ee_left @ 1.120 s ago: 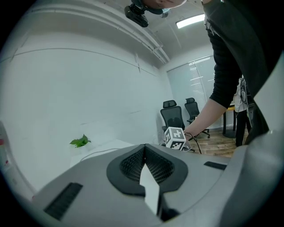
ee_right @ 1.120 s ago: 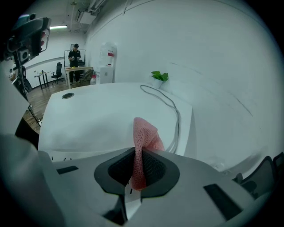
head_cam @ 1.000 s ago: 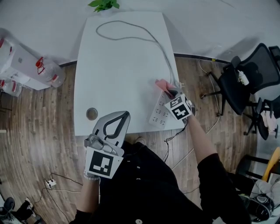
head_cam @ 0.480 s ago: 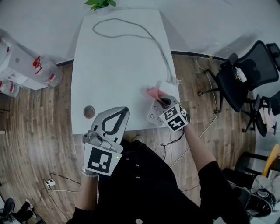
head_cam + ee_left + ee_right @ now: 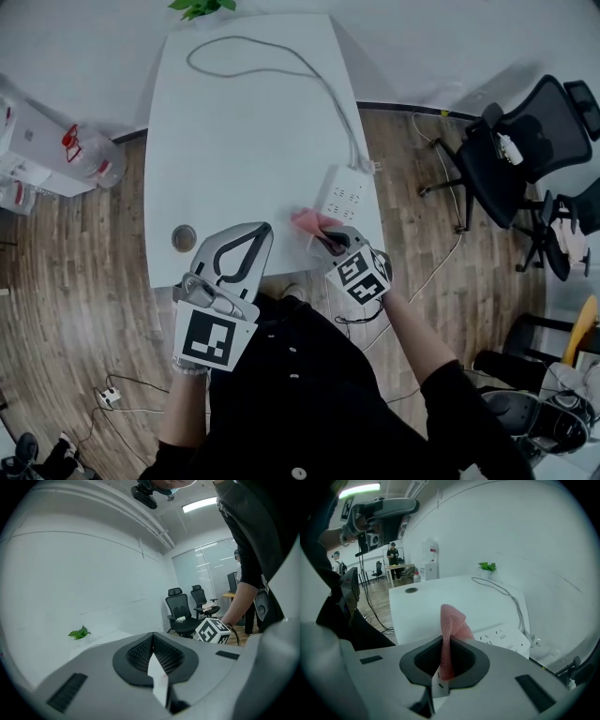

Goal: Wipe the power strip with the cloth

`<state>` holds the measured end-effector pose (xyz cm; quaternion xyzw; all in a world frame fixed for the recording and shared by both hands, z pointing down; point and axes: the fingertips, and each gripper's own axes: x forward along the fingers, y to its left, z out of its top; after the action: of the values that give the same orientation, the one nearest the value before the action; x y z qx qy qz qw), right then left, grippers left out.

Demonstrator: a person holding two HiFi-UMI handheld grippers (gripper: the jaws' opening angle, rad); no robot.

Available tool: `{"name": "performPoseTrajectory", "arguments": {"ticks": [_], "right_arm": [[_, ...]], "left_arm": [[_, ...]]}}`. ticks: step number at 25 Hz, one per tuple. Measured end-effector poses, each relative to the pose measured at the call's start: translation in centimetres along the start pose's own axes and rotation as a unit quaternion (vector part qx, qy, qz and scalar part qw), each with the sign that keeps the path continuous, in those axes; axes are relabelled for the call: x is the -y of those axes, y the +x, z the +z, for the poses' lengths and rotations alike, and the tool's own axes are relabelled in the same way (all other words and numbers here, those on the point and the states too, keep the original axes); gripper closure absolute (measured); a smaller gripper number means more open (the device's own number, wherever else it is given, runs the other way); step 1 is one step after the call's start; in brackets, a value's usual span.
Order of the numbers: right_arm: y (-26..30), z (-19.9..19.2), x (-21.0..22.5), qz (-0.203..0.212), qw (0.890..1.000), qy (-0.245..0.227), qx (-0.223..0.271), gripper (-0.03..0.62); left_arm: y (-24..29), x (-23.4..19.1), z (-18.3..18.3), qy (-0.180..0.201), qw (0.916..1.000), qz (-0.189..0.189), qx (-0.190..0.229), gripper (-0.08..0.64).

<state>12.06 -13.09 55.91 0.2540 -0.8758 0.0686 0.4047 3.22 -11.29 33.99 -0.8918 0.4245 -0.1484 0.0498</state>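
Cloth (image 5: 451, 630) pink, pinched between closed jaws of right gripper (image 5: 330, 242), free end sticking forward. Power strip (image 5: 345, 195) white, flat on table (image 5: 234, 141) near right edge, cord (image 5: 281, 58) looping to far end. Cloth just beside strip's near-left corner; contact not discernible. Left gripper (image 5: 255, 236) jaws together, nothing between, over near table edge. Judgement: lay cloth flat on socket face, stroke lengthwise, light pressure. Strip loose, may slide; left gripper could steady it.
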Motion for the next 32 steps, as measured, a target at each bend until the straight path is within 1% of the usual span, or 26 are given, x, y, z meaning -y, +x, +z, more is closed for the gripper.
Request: {"name": "performPoseTrajectory", "arguments": {"ticks": [5, 9, 13, 17, 20, 23, 28, 32], "right_arm": [[-0.7, -0.6, -2.5, 0.02, 1.0, -0.005, 0.007, 0.538], [-1.0, -0.9, -4.1, 0.028, 1.0, -0.011, 0.009, 0.538], [-1.2, -1.2, -4.6, 0.034, 0.999, 0.0, 0.011, 0.538], [-1.3, -1.2, -4.7, 0.029, 1.0, -0.002, 0.012, 0.538], [-1.6, -0.7, -4.5, 0.017, 1.0, -0.012, 0.015, 0.538], [-2.7, 0.4, -3.5, -0.005, 0.999, -0.007, 0.033, 0.538], [-5.5, 3.1, -1.5, -0.047, 0.996, 0.013, 0.081, 0.538], [-7.8, 6.0, -0.2, -0.081, 0.987, 0.034, 0.134, 0.538]], "left_arm": [[0.5, 0.5, 0.1, -0.001, 1.0, -0.002, 0.0, 0.546], [0.5, 0.6, -0.1, 0.001, 1.0, -0.006, 0.0, 0.546], [0.7, 0.9, 0.0, 0.002, 1.0, -0.009, -0.002, 0.546], [0.7, 1.0, 0.3, 0.005, 0.9999, -0.011, 0.003, 0.546], [0.7, 0.8, 0.3, -0.002, 0.9999, -0.01, 0.004, 0.546], [0.7, 0.7, 0.3, -0.003, 0.9999, -0.01, 0.005, 0.546], [0.9, 0.8, 0.4, 0.0, 0.9999, -0.009, 0.006, 0.546], [0.9, 0.6, 0.6, 0.006, 0.9999, -0.009, 0.011, 0.546]]}}
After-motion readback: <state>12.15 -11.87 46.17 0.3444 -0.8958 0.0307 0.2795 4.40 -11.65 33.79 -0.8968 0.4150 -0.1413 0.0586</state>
